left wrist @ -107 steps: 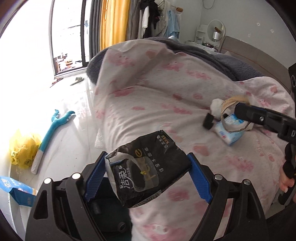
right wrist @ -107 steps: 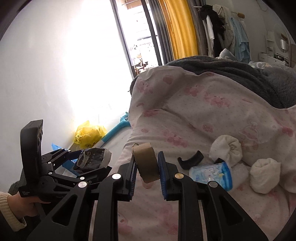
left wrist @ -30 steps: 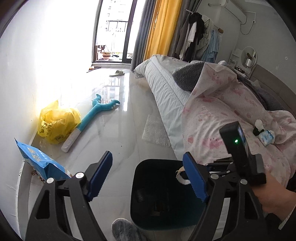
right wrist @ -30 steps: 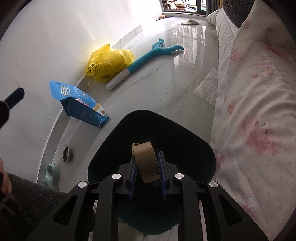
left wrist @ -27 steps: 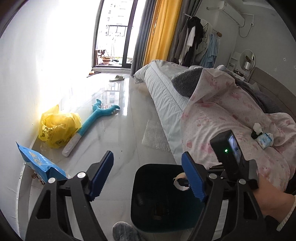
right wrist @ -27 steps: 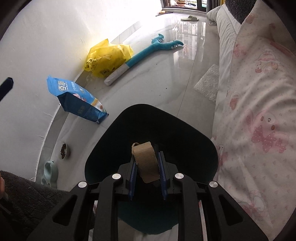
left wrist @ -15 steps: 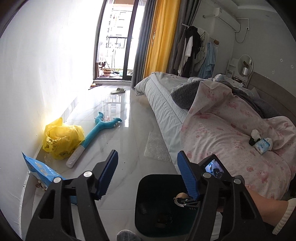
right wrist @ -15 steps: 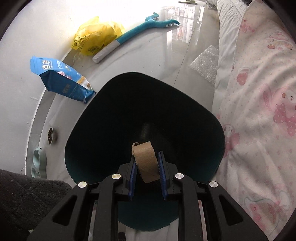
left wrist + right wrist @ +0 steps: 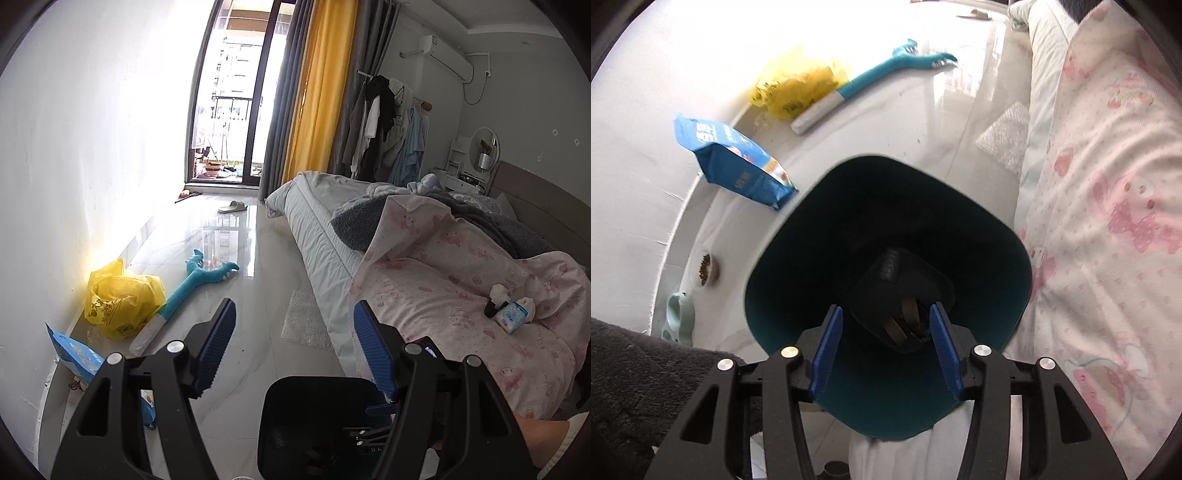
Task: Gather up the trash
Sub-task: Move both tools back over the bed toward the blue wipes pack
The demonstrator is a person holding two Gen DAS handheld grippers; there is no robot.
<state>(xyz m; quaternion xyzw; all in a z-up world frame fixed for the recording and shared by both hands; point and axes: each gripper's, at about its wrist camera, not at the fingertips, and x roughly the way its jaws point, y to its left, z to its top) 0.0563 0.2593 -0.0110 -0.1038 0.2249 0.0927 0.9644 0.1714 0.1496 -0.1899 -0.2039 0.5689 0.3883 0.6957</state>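
left wrist: low, faces across floor | right wrist: looks steeply down | shared: bin

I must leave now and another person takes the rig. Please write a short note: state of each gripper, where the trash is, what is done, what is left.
Left gripper: open, empty, above the floor beside the bin.
Right gripper: jaws opening over the dark bin, nothing between them.
Done: a black wrapper and brown cardboard lie inside the bin.
Left: small blue-and-white packet, white wads and a black piece on the pink quilt.

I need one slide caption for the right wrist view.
Right gripper opening above the dark bin, cardboard roll lying inside.
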